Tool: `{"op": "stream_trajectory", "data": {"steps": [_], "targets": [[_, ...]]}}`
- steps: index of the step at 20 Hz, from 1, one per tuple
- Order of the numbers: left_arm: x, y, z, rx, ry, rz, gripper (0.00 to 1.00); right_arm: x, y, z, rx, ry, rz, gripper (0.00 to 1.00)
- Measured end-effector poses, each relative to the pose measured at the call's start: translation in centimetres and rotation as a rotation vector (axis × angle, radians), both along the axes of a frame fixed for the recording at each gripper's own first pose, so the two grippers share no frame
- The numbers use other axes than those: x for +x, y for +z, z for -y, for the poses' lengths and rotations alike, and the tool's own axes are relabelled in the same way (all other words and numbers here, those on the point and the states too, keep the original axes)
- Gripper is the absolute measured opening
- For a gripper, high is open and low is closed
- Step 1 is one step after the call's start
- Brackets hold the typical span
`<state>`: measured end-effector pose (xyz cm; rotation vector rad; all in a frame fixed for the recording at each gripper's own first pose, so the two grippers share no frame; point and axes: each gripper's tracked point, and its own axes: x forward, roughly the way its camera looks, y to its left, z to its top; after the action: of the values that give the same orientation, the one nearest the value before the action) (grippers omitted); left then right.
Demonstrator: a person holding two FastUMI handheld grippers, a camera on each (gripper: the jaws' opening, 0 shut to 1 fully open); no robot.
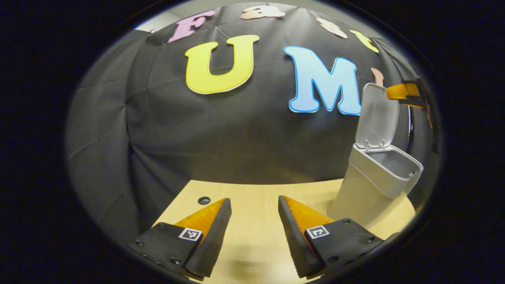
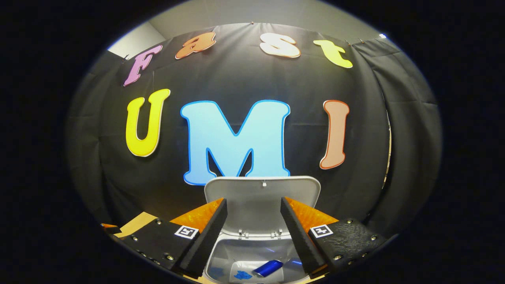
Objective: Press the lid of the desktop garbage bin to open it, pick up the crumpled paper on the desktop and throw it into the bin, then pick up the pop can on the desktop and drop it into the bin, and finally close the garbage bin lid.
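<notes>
While pale grey plastic bin [image 2: 256, 260] stands open on light wooden desk [image 1: 252, 205], blue pop can [image 2: 268, 268] lies at bin bottom beside blue-marked crumpled paper [image 2: 241, 274]. Right gripper [image 2: 253, 232] hovers above opening, fingers spread, grasping nothing. Left gripper [image 1: 254, 232] low over desk, fingers released, empty, bin to its right. Upright hinged lid [image 2: 262, 205] not yet closed. Risk: pushing lid off-centre or too hard could tip light bin or leave latch uncaught.
</notes>
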<state>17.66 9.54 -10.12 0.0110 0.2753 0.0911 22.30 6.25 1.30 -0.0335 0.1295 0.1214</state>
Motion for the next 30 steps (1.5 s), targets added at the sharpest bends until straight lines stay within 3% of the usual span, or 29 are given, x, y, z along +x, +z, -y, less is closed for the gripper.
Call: {"op": "stream_trajectory", "data": {"steps": [2, 10, 17, 22, 30], "targets": [[-0.1, -0.2, 0.1, 0.003, 0.002, 0.000, 0.84, 0.6, 1.5, 0.0, 0.004, -0.004, 0.032, 0.88], [0.1, -0.5, 0.0, 0.006, 0.012, -0.007, 0.83, 3.3, 4.4, 0.5, -0.003, -0.025, 0.090, 0.88], [0.1, -0.8, -0.3, 0.013, 0.025, -0.014, 0.84, 5.2, 2.8, 0.3, -0.023, -0.024, 0.051, 0.87], [0.1, -0.6, -0.3, 0.021, 0.025, -0.011, 0.84, 4.4, 2.6, 0.4, -0.022, -0.017, 0.042, 0.88], [-0.5, 0.4, 0.3, 0.018, 0.012, 0.007, 0.81, -0.2, 1.4, 0.7, -0.006, -0.002, 0.016, 0.86]]}}
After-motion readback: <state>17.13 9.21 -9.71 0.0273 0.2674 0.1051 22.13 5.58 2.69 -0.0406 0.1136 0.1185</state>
